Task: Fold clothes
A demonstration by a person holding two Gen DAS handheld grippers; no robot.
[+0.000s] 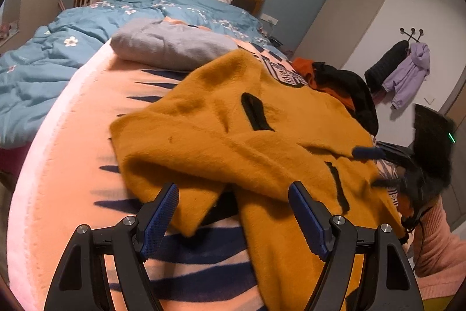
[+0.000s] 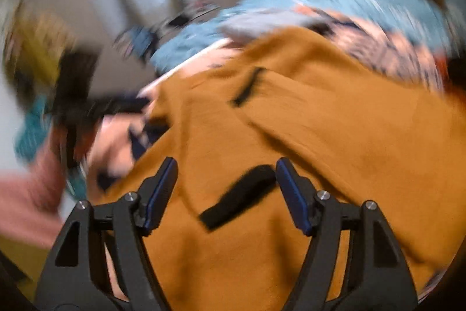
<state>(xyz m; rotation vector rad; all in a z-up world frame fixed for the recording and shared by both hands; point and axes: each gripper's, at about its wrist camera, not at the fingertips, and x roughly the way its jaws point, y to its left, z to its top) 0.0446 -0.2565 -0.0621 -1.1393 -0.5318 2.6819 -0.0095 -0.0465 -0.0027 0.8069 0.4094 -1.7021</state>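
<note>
Mustard-yellow fleece garment (image 1: 247,142) spread, partly folded, across the pink striped blanket (image 1: 72,165) on the bed. Left gripper (image 1: 233,212) poised over its near edge, jaws wide apart, gripping nothing. Right gripper (image 2: 225,188) above the same garment, jaws also apart, empty. Folded grey garment (image 1: 171,45) lying beyond.

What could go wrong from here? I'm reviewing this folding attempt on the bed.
The mustard sweater lies rumpled, one sleeve bunched; both hand-held grippers, left and right, are open, so a hasty pinch may catch two layers. Its right edge overlaps the black and orange clothes, which could drag along.
</note>
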